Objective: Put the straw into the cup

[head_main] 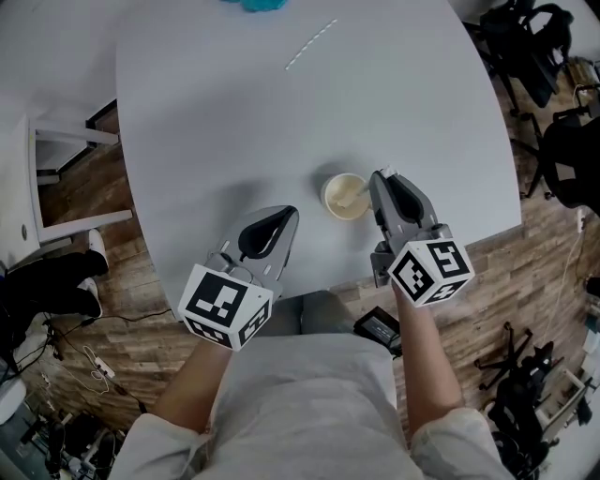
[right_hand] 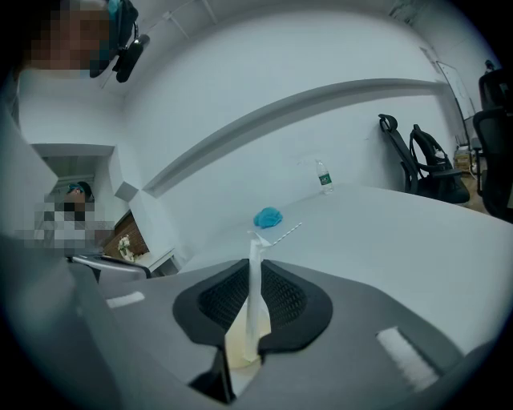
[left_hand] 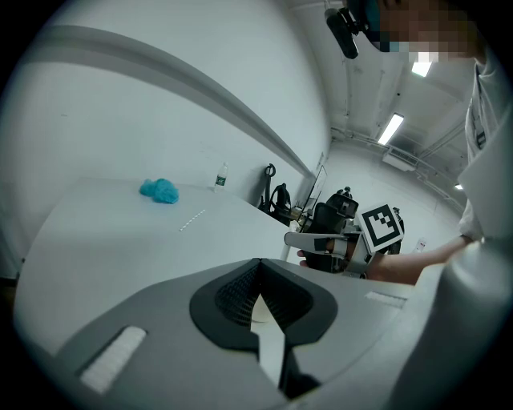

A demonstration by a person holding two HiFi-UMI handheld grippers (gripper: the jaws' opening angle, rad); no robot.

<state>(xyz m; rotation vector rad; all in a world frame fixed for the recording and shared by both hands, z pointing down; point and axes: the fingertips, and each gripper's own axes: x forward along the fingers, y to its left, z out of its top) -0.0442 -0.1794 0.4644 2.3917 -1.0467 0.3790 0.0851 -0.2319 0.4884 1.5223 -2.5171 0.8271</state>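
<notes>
- Across the far half of the counter (head_main: 234,112) the white top lay broad and bare, with only a thin white strip (head_main: 311,43) and a teal lump (head_main: 253,5) near the far edge, both well apart from the work.
- The counter's curved rim ran round on the left and right, with wooden floor (head_main: 84,187) below on the left and dark office chairs (head_main: 525,47) beyond the right edge.
- The cup (head_main: 345,197) stood near the edge closest to the person, with open counter to its left and behind it.
- The left tongs (head_main: 289,214) hung over that near edge, left of the cup and apart from it. In the left gripper view the left tongs (left_hand: 258,264) were closed tip to tip with nothing between them.
- The right tongs (head_main: 382,178) sat just beside the cup's right rim, tips over it.
- In the right gripper view the right tongs (right_hand: 255,268) were pinched together on the straw (right_hand: 255,296), which stood upright between the pads. Its top rose above the tips and its lower end went down toward the cream inside of the cup beneath.
</notes>
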